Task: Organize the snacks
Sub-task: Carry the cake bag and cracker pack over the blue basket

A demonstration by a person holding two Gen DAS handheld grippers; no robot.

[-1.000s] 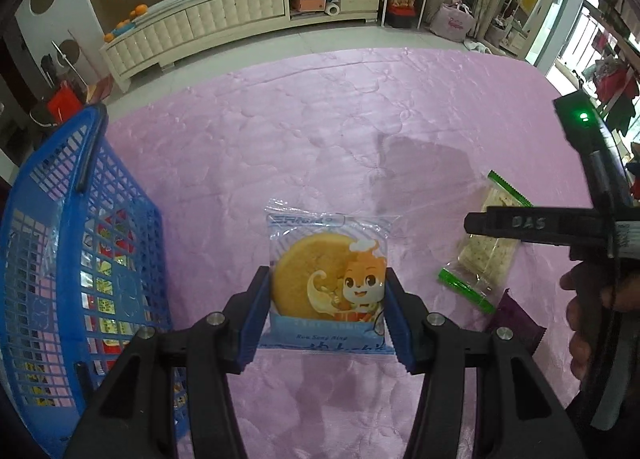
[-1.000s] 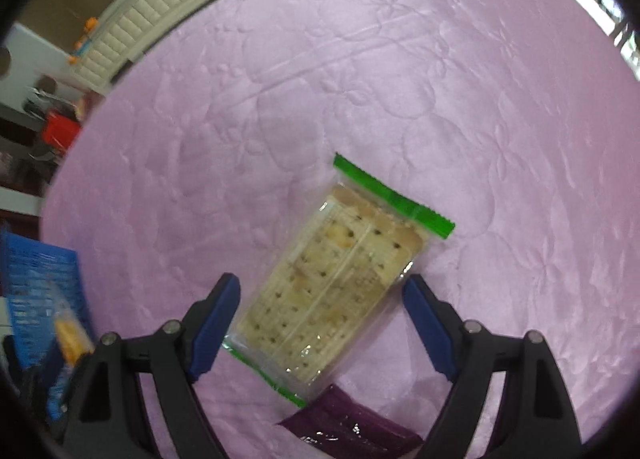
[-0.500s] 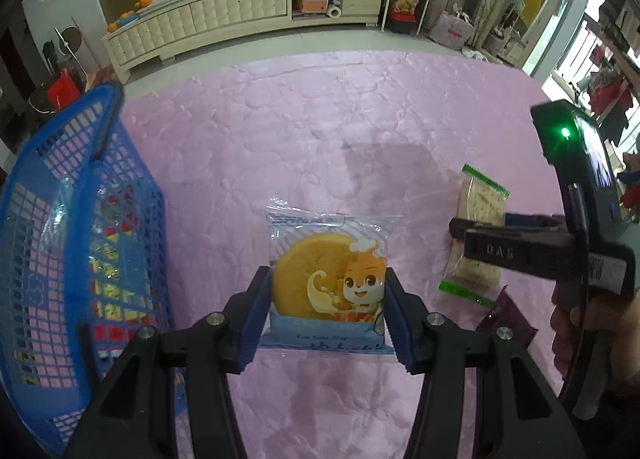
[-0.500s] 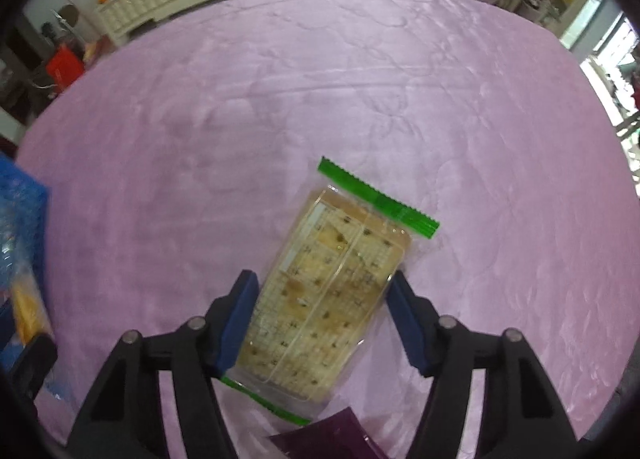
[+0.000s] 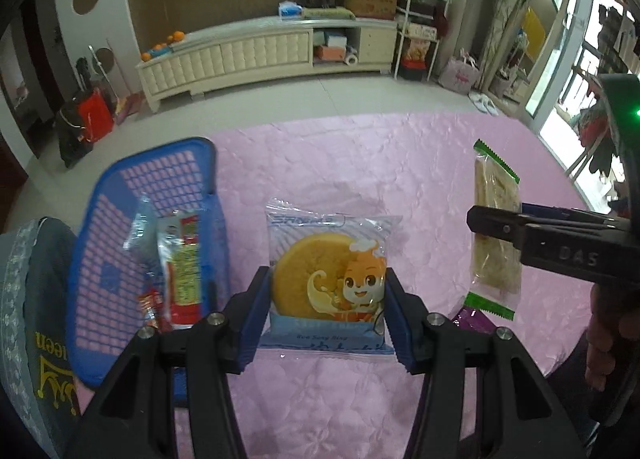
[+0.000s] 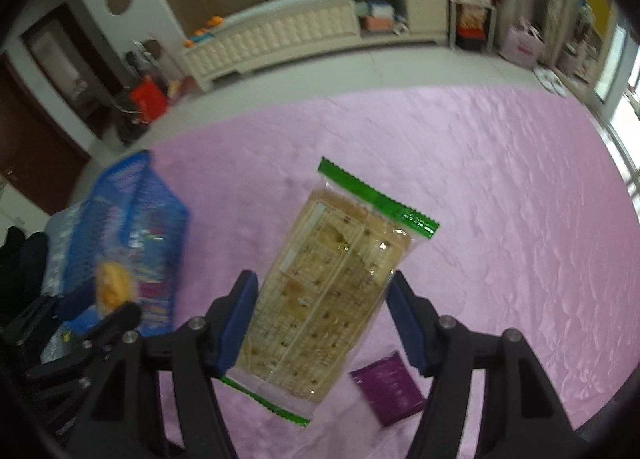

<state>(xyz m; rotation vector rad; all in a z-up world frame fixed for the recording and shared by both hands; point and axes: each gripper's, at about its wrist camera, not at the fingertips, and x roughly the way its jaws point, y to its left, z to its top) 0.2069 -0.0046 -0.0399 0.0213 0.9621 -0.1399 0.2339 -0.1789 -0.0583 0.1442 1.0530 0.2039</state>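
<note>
Pink quilted cloth (image 5: 360, 163) covers the bench that I am working over, and beyond it a long cream cabinet (image 5: 248, 55) runs along a brown wall in a cluttered living room. My left gripper (image 5: 326, 313) is clamped on a clear square packet with a round golden cake and a cartoon mascot (image 5: 328, 279), its blue pads pressing the packet's two side edges and holding it clear above the cloth. To the left of it sits a blue plastic lattice basket (image 5: 132, 231), which already holds several bright snack wrappers; a red and white one (image 5: 182, 271) leans against the basket's right wall. My right gripper (image 6: 320, 323) grips a clear rectangular packet of pale crackers with green crimped ends (image 6: 332, 283), the blue pads squeezing its long sides low down, so that the packet stands up and leans to the right. From the left camera I see that same cracker packet (image 5: 496, 227) hanging edge-on in the black gripper, lifted off the cloth, with my hand (image 5: 608, 331) on the handle below. One small purple foil sachet (image 6: 386, 387) lies flat on the cloth just under and to the right of the crackers. In the right view the basket (image 6: 132, 211) is blurred at the left edge.
</note>
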